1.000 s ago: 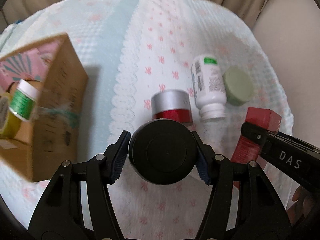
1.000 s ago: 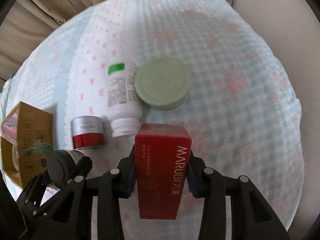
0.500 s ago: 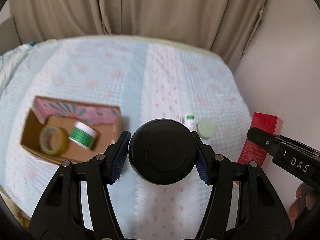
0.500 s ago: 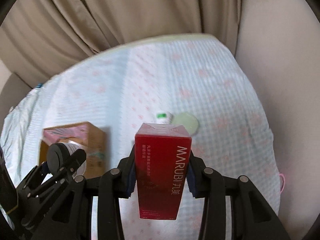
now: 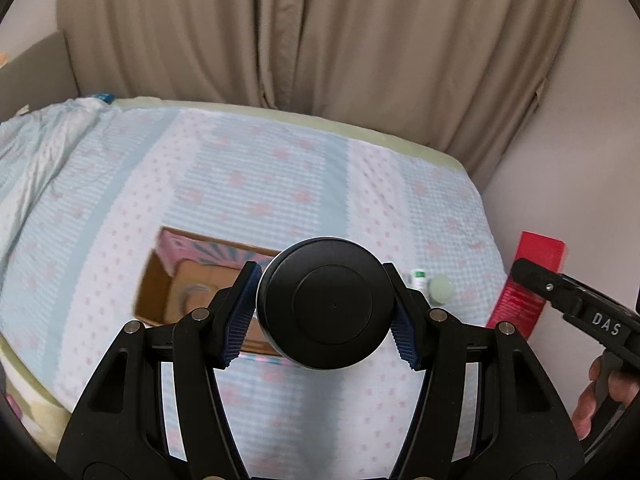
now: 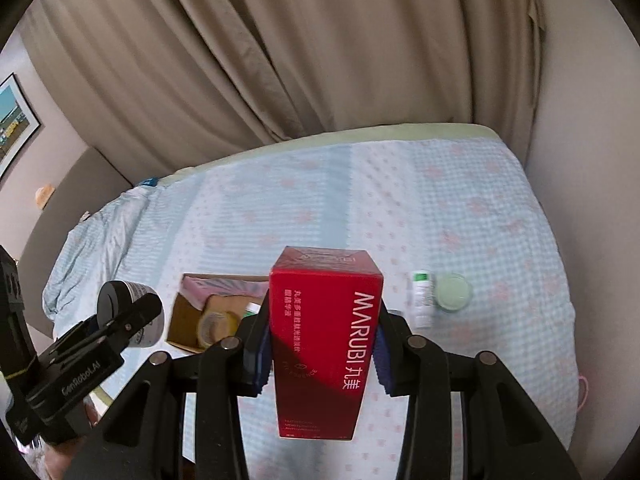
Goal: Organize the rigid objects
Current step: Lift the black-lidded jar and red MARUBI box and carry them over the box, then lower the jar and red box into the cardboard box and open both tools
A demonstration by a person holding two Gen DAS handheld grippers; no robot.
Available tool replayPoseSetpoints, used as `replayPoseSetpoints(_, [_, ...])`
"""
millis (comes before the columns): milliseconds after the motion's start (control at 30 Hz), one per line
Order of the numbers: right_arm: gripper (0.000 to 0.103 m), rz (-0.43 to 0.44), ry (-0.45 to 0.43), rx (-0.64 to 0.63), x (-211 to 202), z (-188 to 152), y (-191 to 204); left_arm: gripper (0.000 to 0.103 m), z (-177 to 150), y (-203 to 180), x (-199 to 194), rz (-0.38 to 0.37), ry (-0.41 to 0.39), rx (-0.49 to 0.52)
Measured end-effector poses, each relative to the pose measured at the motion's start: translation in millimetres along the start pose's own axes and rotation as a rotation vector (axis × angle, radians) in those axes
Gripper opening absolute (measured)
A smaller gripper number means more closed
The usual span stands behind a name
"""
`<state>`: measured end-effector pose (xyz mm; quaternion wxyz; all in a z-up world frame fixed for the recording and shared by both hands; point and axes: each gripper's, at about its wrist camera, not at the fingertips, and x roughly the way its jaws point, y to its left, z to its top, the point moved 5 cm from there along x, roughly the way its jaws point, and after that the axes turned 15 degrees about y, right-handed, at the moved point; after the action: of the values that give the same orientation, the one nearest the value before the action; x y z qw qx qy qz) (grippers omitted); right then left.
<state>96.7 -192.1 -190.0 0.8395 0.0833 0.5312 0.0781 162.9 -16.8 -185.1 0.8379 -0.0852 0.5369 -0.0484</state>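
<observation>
Above the bed [image 5: 280, 184] — left tongs [image 5: 324, 312] clamp black-lidded jar [image 5: 324, 304], right tongs [image 6: 320, 348] clamp red carton [image 6: 324, 340].

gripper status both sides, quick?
Left gripper: shut on the black-lidded jar.
Right gripper: shut on the red MARUBI box.

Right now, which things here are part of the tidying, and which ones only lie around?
Part of the job:
- black-lidded jar in the left tongs
- red box in the right tongs
- cardboard box
- white bottle
- green lid

Just lying about:
- curtain
- bedspread
- framed picture
</observation>
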Motion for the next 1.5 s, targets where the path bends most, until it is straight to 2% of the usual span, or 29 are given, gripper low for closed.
replayPoseSetpoints(200, [0.038,0.004,-0.009,0.035,11.4,4.1,50.8,0.057,16.7,71.1,1.5,-0.02,0.044,0.024])
replayPoseSetpoints(400, [0.038,-0.016,0.021,0.128,46.1,3.5,95.0,0.057,40.9,139.2,20.9,-0.037,0.098,0.087])
replayPoseSetpoints(600, [0.038,-0.051,0.048,0.231,88.0,2.3,122.0,0.057,61.6,182.8,54.8,-0.047,0.161,0.147])
replayPoseSetpoints(733, [0.038,-0.025,0.074,0.305,113.2,2.2,129.5,0.057,74.6,203.4,81.5,-0.044,0.196,0.162])
replayPoseSetpoints(933, [0.038,0.022,0.125,0.402,158.3,2.9,127.8,0.057,84.1,218.6,123.9,-0.038,0.25,0.165])
replayPoseSetpoints(1233, [0.038,-0.031,0.228,0.458,236.4,1.9,108.1,0.057,77.7,222.6,205.5,-0.014,0.379,0.229])
replayPoseSetpoints(1500, [0.038,-0.103,0.305,0.47,278.1,-0.3,84.5,0.057,67.5,215.3,260.1,0.004,0.465,0.277])
